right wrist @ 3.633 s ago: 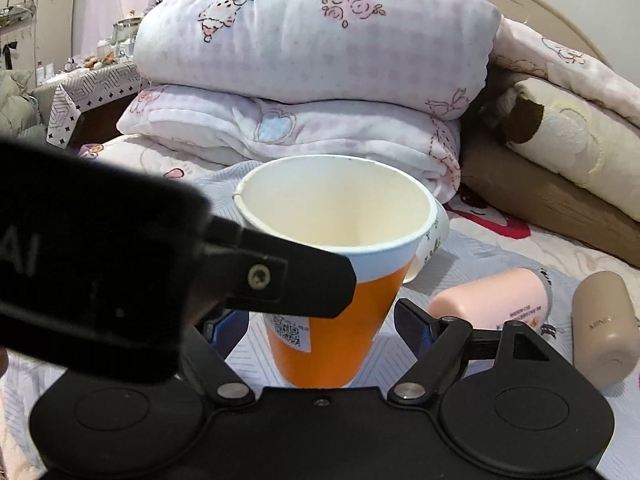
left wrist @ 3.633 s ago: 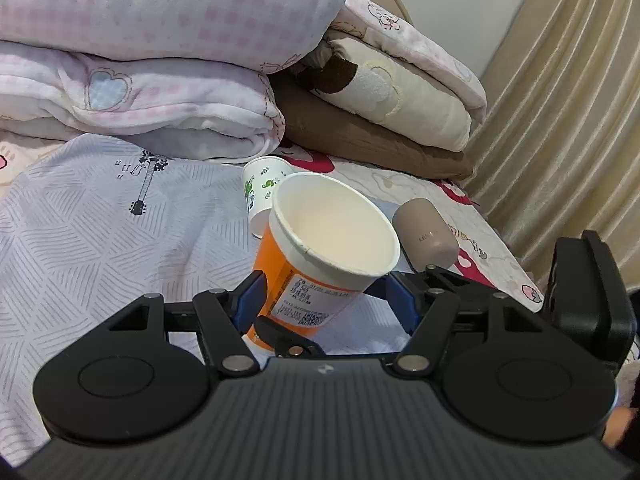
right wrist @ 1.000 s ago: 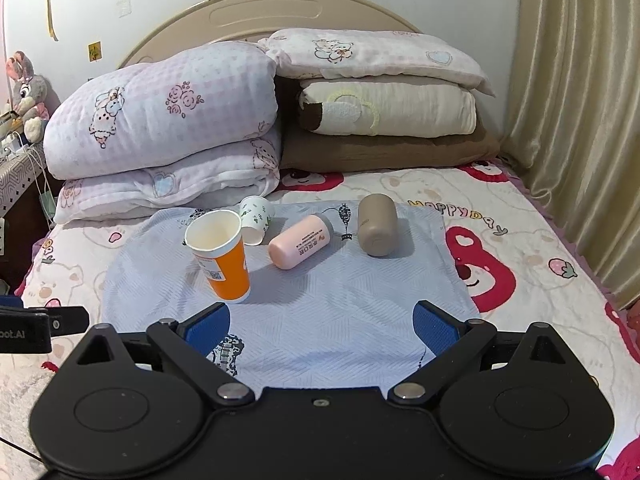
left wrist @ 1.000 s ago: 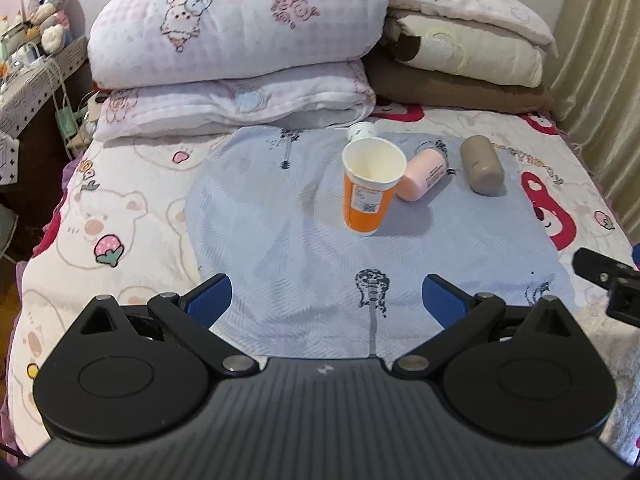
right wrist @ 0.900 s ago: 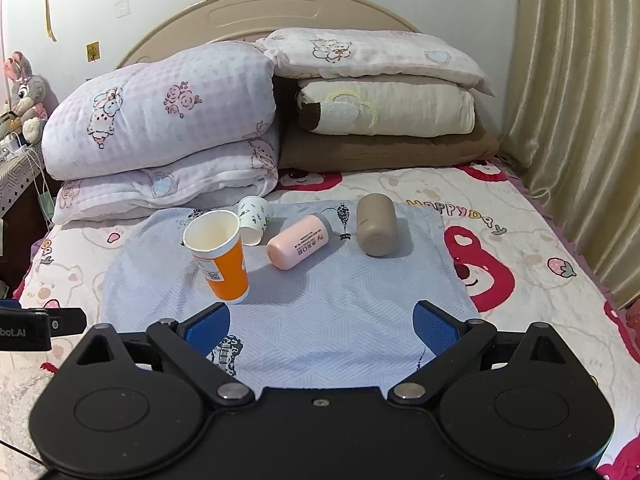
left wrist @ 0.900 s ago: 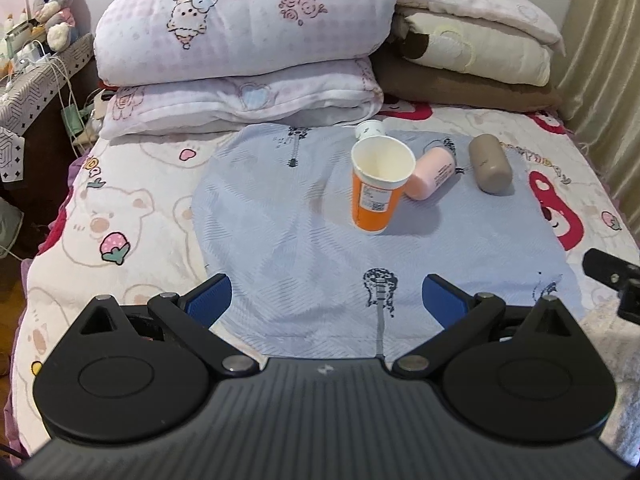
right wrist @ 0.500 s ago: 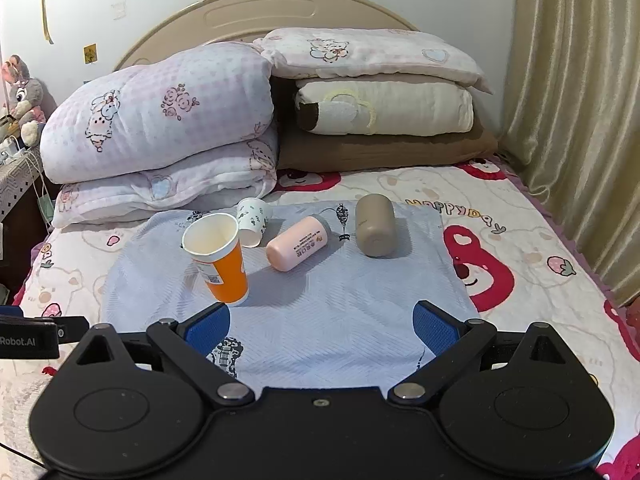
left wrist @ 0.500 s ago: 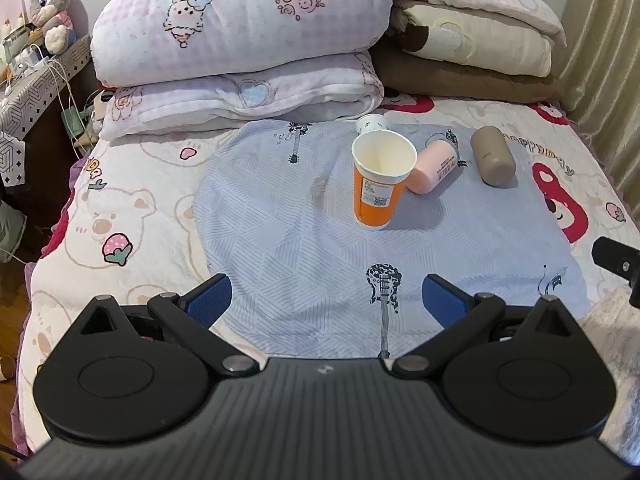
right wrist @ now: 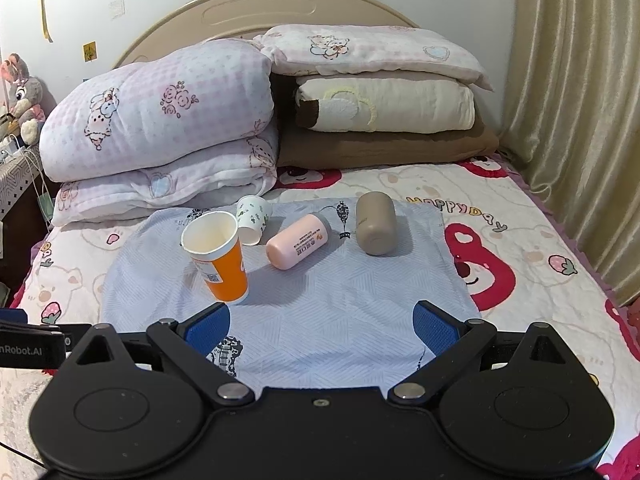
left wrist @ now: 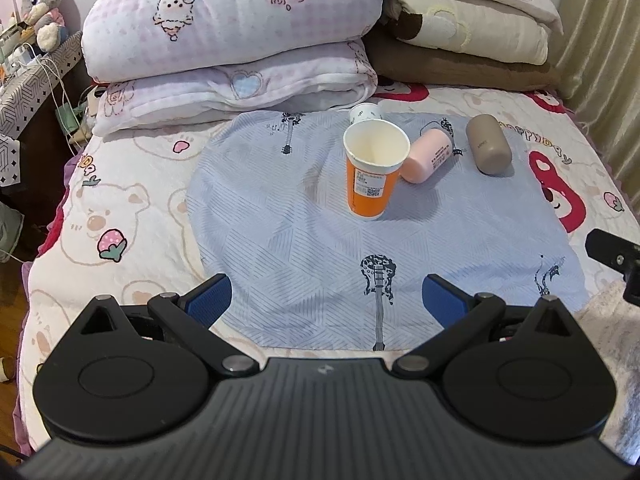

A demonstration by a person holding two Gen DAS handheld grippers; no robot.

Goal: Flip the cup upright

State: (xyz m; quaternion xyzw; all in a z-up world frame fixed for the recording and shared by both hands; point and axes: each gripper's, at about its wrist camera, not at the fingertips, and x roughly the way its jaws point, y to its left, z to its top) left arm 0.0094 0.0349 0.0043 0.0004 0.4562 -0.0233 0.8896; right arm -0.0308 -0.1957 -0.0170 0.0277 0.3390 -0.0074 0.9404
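Observation:
An orange paper cup [left wrist: 373, 170] with a white rim stands upright, mouth up, on the blue cloth [left wrist: 280, 240]; it also shows in the right wrist view [right wrist: 218, 258]. My left gripper [left wrist: 326, 300] is open and empty, well back from the cup near the cloth's front edge. My right gripper [right wrist: 322, 326] is open and empty, also pulled back. A part of the right gripper shows at the right edge of the left wrist view [left wrist: 614, 254].
A small white patterned cup [right wrist: 253, 219], a pink bottle [right wrist: 297, 247] and a taupe bottle [right wrist: 376, 229] lie on their sides behind the orange cup. Folded quilts [right wrist: 160, 128] and pillows [right wrist: 384, 108] are stacked at the headboard. A curtain [right wrist: 580, 120] hangs at the right.
Both grippers let go of the orange cup and pulled far back from it. Over the last second the views have shifted only slightly; the cup stays upright.

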